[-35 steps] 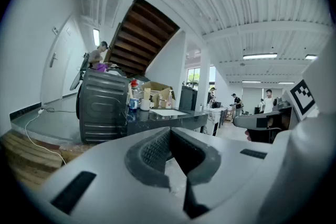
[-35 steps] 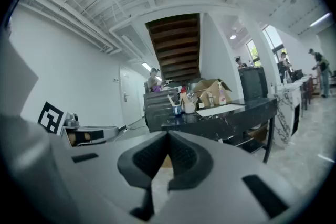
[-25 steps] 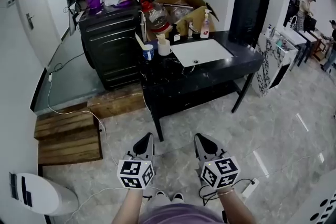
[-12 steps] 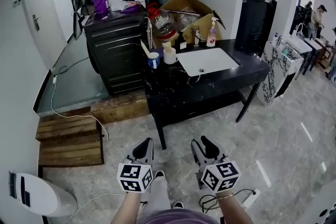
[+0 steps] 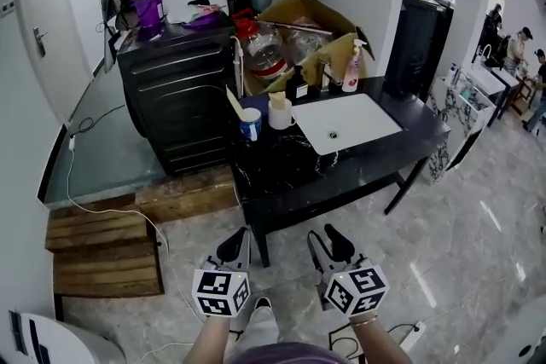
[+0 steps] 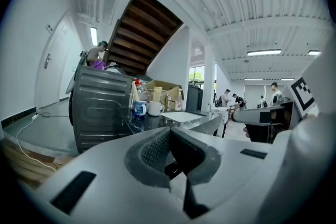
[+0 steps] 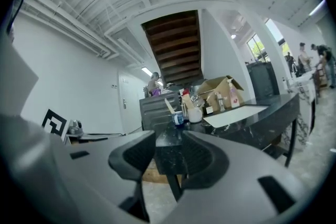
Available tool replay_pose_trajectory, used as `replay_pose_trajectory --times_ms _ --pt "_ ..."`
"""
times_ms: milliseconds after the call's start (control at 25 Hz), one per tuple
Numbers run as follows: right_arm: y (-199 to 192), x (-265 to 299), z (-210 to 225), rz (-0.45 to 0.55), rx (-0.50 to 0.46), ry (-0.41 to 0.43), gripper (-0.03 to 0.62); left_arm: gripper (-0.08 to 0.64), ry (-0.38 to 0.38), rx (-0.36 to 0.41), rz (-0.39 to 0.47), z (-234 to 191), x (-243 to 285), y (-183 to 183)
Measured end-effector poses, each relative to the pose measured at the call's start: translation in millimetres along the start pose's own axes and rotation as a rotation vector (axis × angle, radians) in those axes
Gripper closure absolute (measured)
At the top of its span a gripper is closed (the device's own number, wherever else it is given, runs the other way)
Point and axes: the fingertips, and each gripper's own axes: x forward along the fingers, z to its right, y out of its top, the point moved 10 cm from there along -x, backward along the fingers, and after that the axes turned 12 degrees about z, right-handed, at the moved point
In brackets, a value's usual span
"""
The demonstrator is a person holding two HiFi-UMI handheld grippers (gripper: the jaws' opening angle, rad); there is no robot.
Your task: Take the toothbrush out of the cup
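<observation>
Now | left hand-held gripper point(image 5: 237, 236) clenched | right hand-held gripper point(image 5: 324, 232) opening, empty | mug point(image 5: 280, 113) beside cup point(image 5: 250, 124)

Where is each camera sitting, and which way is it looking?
Head view: on the person's head, looking steeply down at the black table, with both forearms, the left gripper and the right gripper at the bottom.
Left gripper view: on the left gripper, looking along its shut jaws towards the table; the right gripper's marker cube shows at right.
Right gripper view: on the right gripper, looking along its opening, empty jaws at the table.
Shared: all three show the blue cup holding the toothbrush.
</observation>
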Motion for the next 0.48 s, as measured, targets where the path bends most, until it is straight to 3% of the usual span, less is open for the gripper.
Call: replay_pose_trajectory --times_ms 480 --pt "14.1 137.4 24.2 0.020 -0.119 -0.085 0.440 0.560 -0.078 -0.027 -0.018 -88.0 114.2 9.5"
